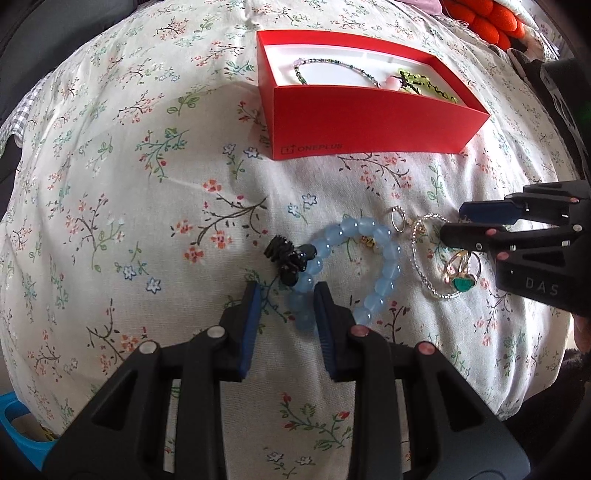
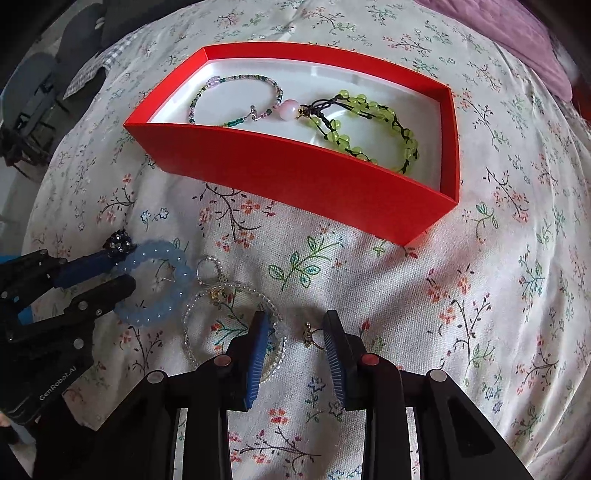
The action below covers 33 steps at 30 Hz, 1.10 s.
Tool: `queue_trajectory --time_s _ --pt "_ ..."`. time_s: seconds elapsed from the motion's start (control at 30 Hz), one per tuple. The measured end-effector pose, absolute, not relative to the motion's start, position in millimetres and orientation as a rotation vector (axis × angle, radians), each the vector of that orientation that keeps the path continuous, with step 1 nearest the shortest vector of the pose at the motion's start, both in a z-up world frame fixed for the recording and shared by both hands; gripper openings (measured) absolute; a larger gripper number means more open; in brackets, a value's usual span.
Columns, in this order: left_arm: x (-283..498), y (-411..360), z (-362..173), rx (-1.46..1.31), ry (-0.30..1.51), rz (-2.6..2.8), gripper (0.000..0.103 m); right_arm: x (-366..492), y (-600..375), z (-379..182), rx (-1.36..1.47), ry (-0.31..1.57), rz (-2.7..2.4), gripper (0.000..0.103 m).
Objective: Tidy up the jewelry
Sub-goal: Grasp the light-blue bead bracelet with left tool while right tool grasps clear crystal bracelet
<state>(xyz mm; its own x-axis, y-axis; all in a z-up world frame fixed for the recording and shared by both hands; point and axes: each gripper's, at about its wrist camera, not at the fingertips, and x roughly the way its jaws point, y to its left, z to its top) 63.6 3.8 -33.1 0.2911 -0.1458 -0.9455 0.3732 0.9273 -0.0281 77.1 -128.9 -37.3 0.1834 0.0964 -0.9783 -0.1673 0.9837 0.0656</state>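
A red box (image 1: pixel 369 118) (image 2: pixel 295 173) holds a thin multicolour bead bracelet (image 2: pixel 236 96) and a green bead bracelet (image 2: pixel 373 125). On the floral cloth lie a pale blue bead bracelet (image 1: pixel 373 240) (image 2: pixel 162 284) with a black bead cluster (image 1: pixel 290 258), a clear bead bracelet (image 1: pixel 424 258) (image 2: pixel 229 325), small rings (image 1: pixel 399 218) and a gold ring with a green stone (image 1: pixel 461 277). My left gripper (image 1: pixel 286 291) (image 2: pixel 118 273) is open, its fingers either side of the blue bracelet's lower beads. My right gripper (image 2: pixel 295 325) (image 1: pixel 454 221) is open around a gold ring (image 2: pixel 310 336).
The floral cloth (image 2: pixel 480 295) covers a soft, domed surface. An orange knobbly object (image 1: pixel 480 18) lies at the far right in the left wrist view. A purple cloth (image 2: pixel 517 44) lies beyond the box. A blue item (image 1: pixel 14 424) sits at the lower left edge.
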Motion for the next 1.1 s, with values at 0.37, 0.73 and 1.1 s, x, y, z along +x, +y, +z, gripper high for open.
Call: queue_trajectory --time_s 0.37,0.73,1.1 --pt "63 3 -33 0.216 1.227 -0.347 0.032 71 -117 -24 -0.135 1.315 0.184 0.030" --pt "63 5 -33 0.215 1.226 -0.347 0.032 74 -121 -27 0.015 1.364 0.242 0.022" --pt "61 3 -32 0.227 1.224 -0.344 0.032 79 -123 -42 -0.043 1.370 0.200 0.009"
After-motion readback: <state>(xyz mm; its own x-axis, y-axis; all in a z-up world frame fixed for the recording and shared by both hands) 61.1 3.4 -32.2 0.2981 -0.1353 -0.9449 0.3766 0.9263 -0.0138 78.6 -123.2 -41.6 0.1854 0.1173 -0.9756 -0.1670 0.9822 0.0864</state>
